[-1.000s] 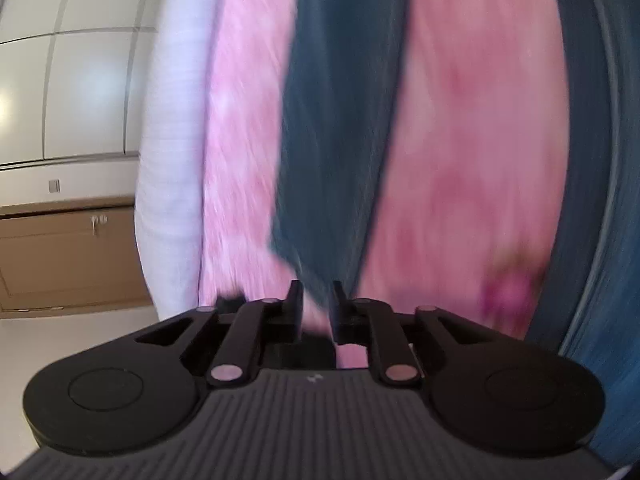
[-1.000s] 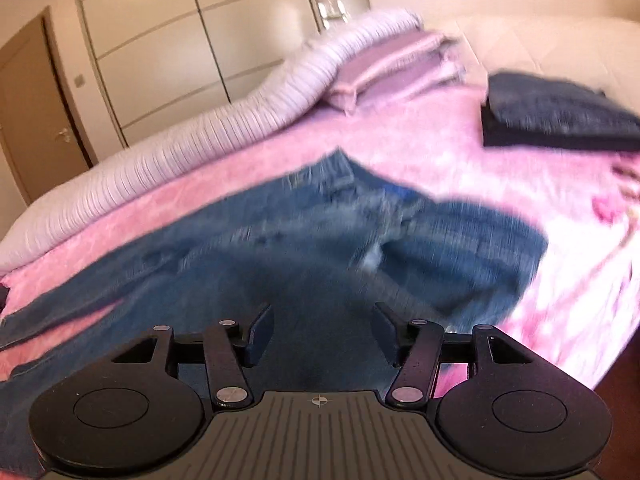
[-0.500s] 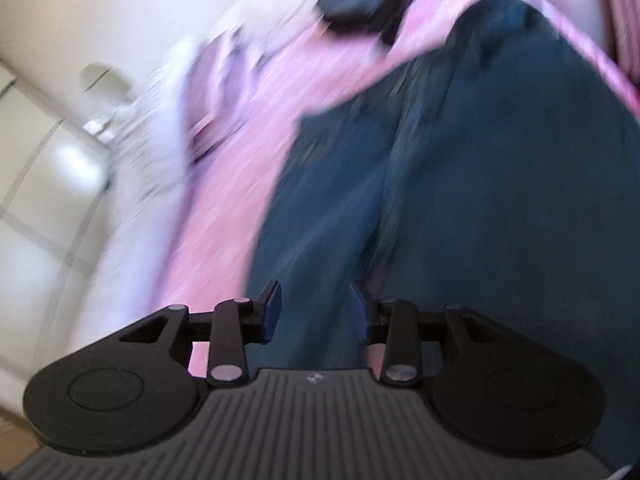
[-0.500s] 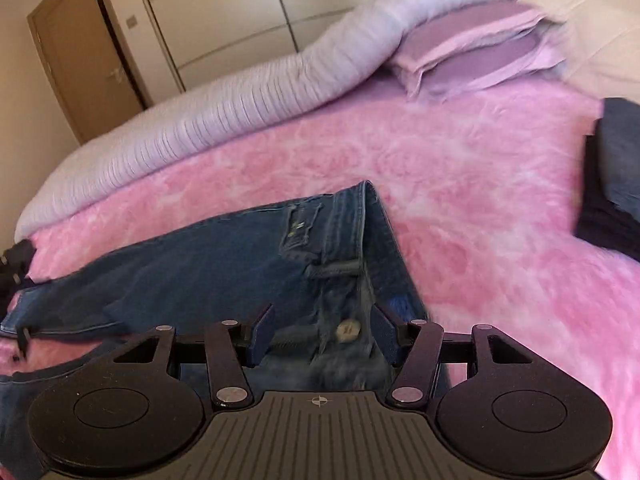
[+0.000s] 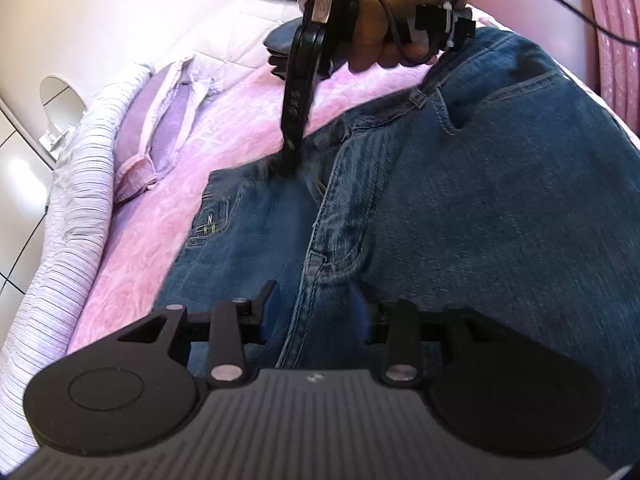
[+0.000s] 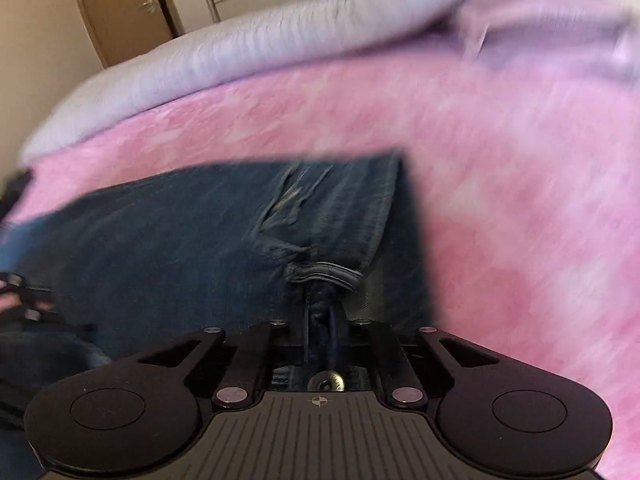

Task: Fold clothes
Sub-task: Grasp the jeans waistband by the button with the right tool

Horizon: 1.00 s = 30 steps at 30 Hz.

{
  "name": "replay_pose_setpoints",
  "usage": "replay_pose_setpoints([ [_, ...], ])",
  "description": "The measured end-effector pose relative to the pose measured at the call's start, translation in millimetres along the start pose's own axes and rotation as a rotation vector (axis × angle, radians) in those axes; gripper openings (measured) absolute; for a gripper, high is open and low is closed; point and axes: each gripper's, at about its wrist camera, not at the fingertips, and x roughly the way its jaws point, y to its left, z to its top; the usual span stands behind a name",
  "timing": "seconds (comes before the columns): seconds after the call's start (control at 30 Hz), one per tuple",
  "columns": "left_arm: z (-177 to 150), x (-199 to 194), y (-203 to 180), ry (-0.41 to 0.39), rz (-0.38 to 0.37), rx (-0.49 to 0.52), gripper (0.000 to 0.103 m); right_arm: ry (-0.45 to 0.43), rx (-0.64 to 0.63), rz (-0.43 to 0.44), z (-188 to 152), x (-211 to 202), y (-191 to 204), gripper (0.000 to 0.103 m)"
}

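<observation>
Jeans (image 5: 460,208) lie on the pink blanket (image 5: 168,208). Right gripper (image 6: 320,320), jaws just closing, pinches their waistband; left gripper (image 5: 316,300) hangs apart over the denim, gripping nothing.

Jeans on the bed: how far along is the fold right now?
Done: a dark folded stack already sits near the headboard. In hand: the right gripper has just closed on the waistband of the jeans near the button, while the left gripper straddles the fly seam, jaws apart, gripping nothing. Left: the jeans lie open on the pink blanket; no fold is visible.
</observation>
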Motion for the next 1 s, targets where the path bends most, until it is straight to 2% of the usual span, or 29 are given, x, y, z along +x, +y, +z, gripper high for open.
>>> replay_pose_setpoints([
  [0.07,2.9,5.0,1.3,0.001,-0.002,-0.005,0.036,-0.034,0.027,0.006,5.6,-3.1,-6.1,0.007],
  [0.2,1.9,10.4,6.5,0.019,-0.029,-0.055,0.04,0.009,-0.031,-0.056,-6.5,14.6,1.4,0.012],
  [0.23,0.9,9.3,7.9,0.022,-0.033,-0.07,0.04,-0.003,0.008,-0.045,-6.9,10.0,-3.2,0.015],
  [0.3,-1.2,3.6,10.2,0.032,-0.034,-0.098,0.04,-0.028,0.081,-0.056,-7.2,-8.9,-10.8,0.031],
  [0.37,-2.6,-2.0,10.7,0.031,-0.027,-0.105,0.04,-0.063,0.105,-0.056,-10.3,-39.7,-9.8,0.033],
  [0.43,-5.9,-9.7,9.1,0.028,-0.026,-0.117,0.04,-0.049,0.125,-0.009,-18.4,-65.7,-8.7,0.036],
  [0.47,-7.3,-11.4,9.2,0.03,-0.026,-0.126,0.04,-0.015,0.136,0.009,-25.9,-75.1,-8.0,0.039],
  [0.57,-9.2,-11.0,8.5,0.036,-0.021,-0.157,0.04,0.12,0.135,0.002,-50.1,-82.4,-0.6,0.042],
  [0.63,-9.7,-10.7,7.2,0.039,-0.017,-0.169,0.041,0.176,0.132,0.01,-67.5,-79.8,1.9,0.042],
  [0.73,-8.7,-9.6,4.8,0.045,-0.008,-0.158,0.041,0.121,0.169,0.006,-79.6,-83.9,4.4,0.042],
  [0.8,-7.8,-9.7,4.4,0.05,-0.006,-0.154,0.041,0.119,0.134,0.018,-76.6,-87.9,13.0,0.036],
  [0.9,-7.4,-8.9,4.1,0.056,-0.009,-0.144,0.041,0.123,0.062,-0.009,-65.5,-83.6,26.2,0.036],
  [0.93,-7.4,-8.4,4.2,0.056,-0.012,-0.144,0.041,0.123,0.054,-0.023,-63.3,-79.5,26.6,0.036],
  [1.0,-7.8,-7.3,4.0,0.055,-0.012,-0.143,0.041,0.12,0.047,-0.042,-63.9,-70.8,25.2,0.049],
])
